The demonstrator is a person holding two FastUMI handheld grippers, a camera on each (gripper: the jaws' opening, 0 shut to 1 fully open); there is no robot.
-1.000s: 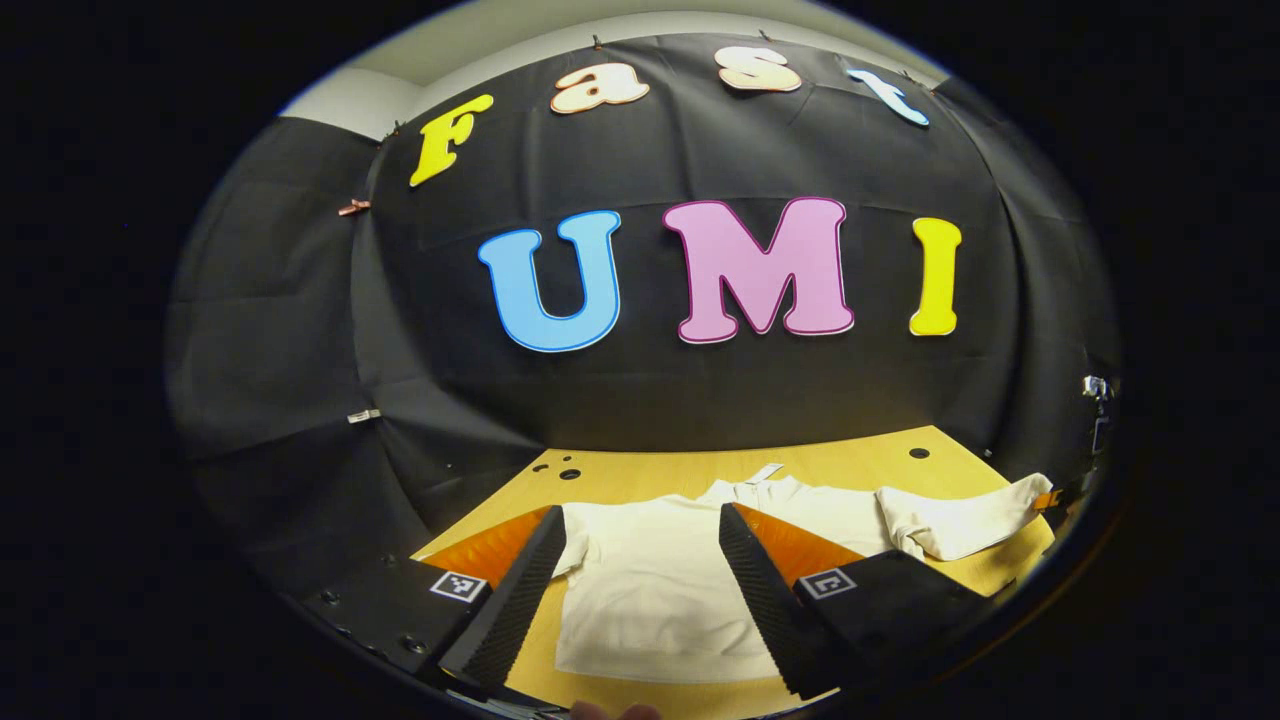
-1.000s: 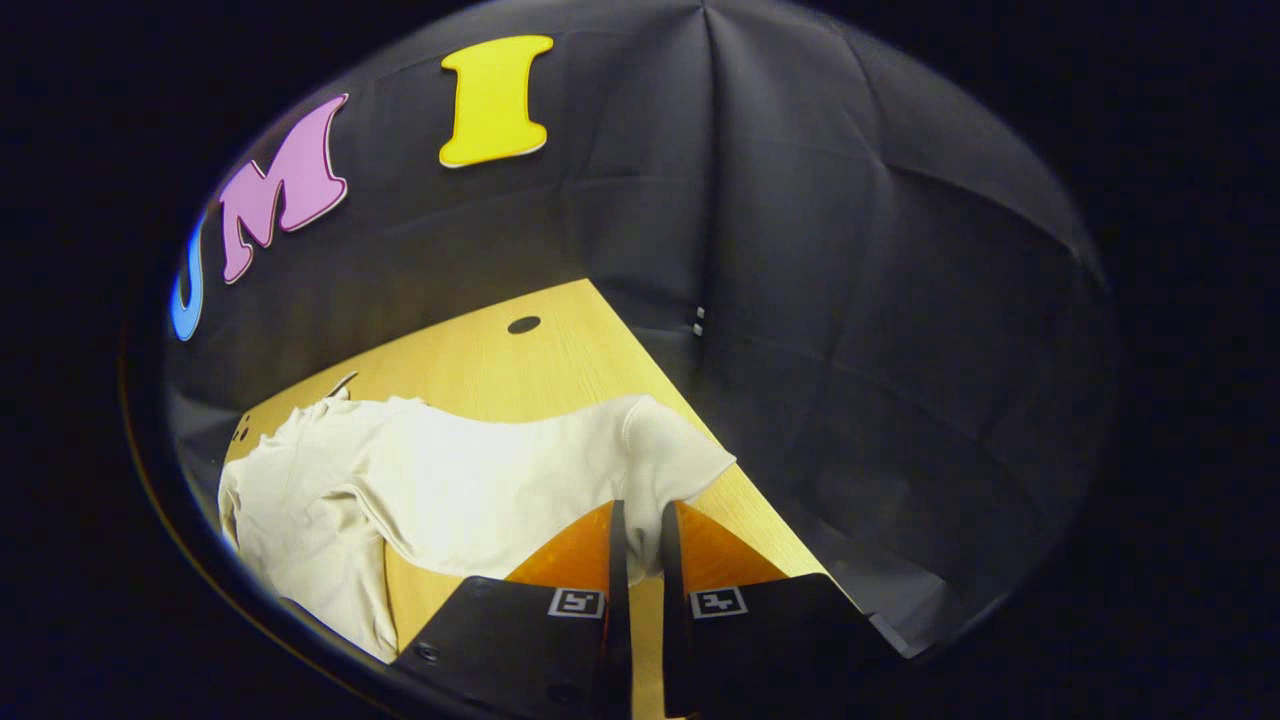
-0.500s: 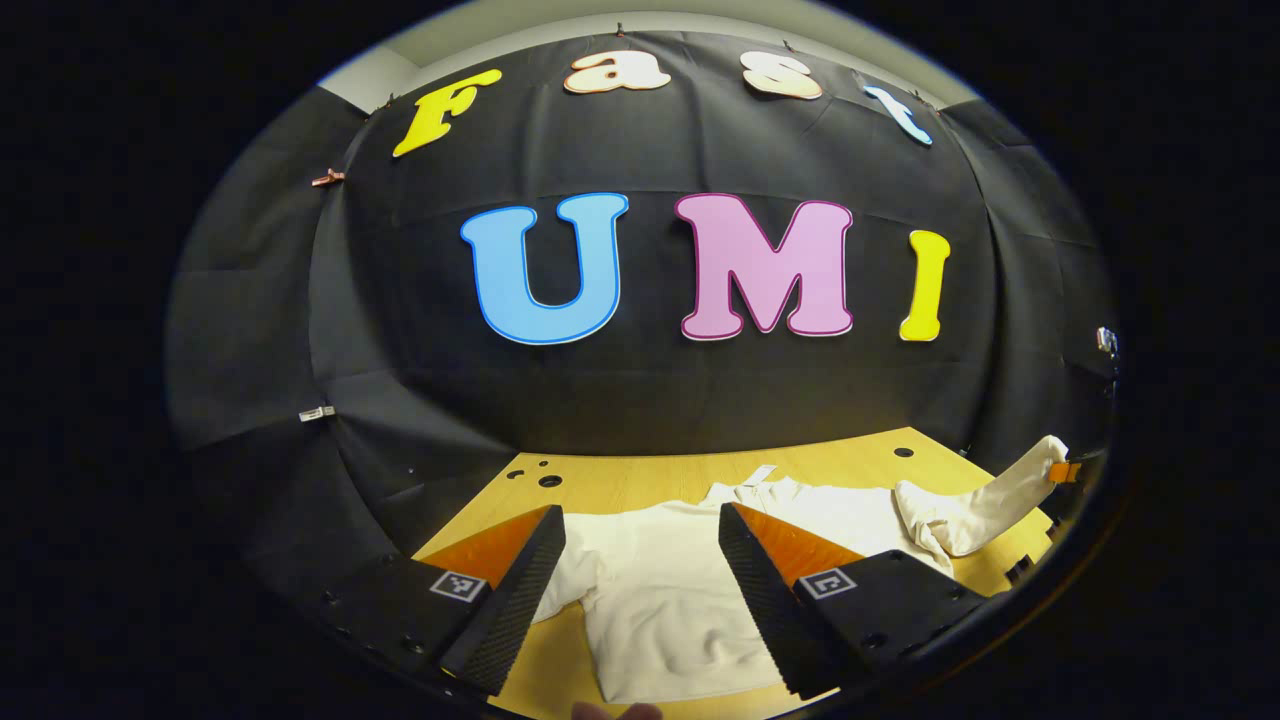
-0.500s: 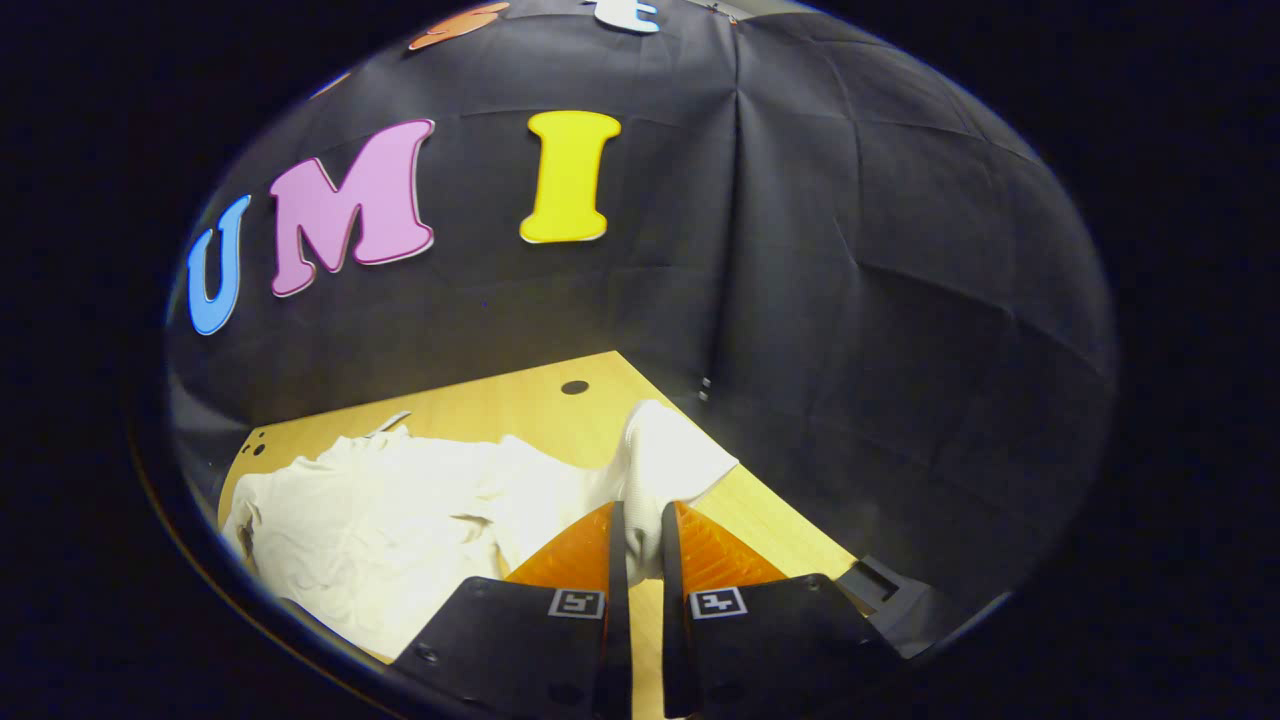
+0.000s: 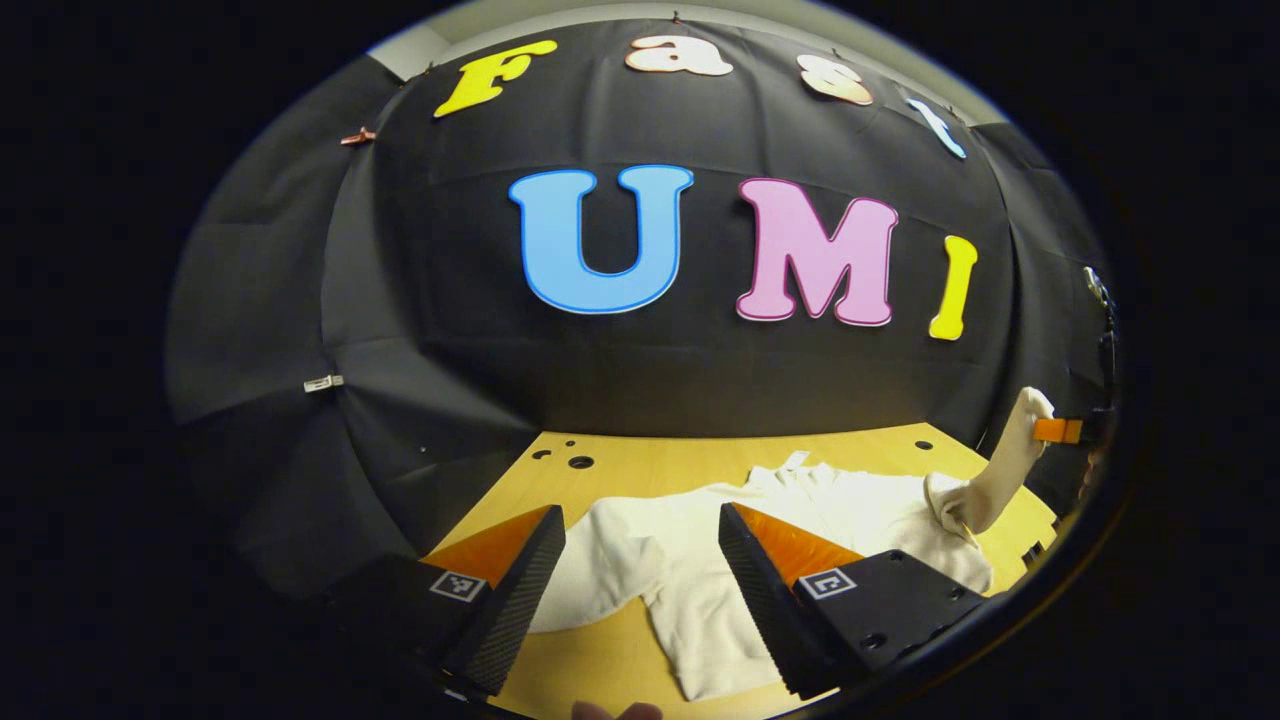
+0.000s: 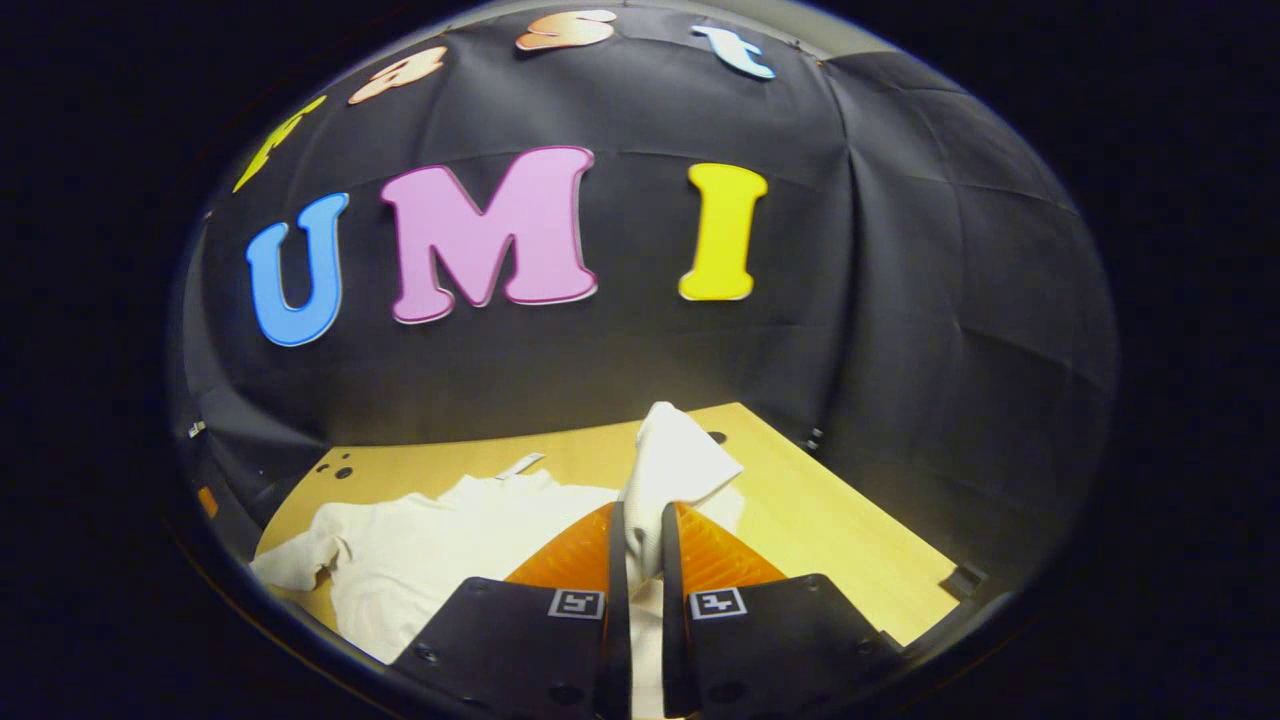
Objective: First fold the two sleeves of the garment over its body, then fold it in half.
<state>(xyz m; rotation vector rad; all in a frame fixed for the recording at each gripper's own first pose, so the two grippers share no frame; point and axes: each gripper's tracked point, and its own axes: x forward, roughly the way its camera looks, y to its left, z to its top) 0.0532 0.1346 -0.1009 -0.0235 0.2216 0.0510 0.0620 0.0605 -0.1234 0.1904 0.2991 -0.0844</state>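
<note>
One white garment [image 5: 800,520] is seen, spread on one wooden table [image 5: 660,468] with two sleeves — the left sleeve [image 5: 600,570] lies flat on the wood. The left gripper [image 5: 640,580] is held with its fingers spread wide, nothing between them, above that sleeve and the body. Farther right, the right sleeve [image 6: 672,470] is pinched between the nearly closed fingers of the right gripper [image 6: 638,560] and lifted off the table. The garment's near hem is cut off by the gripper bodies — its lower edge cannot be made out.
</note>
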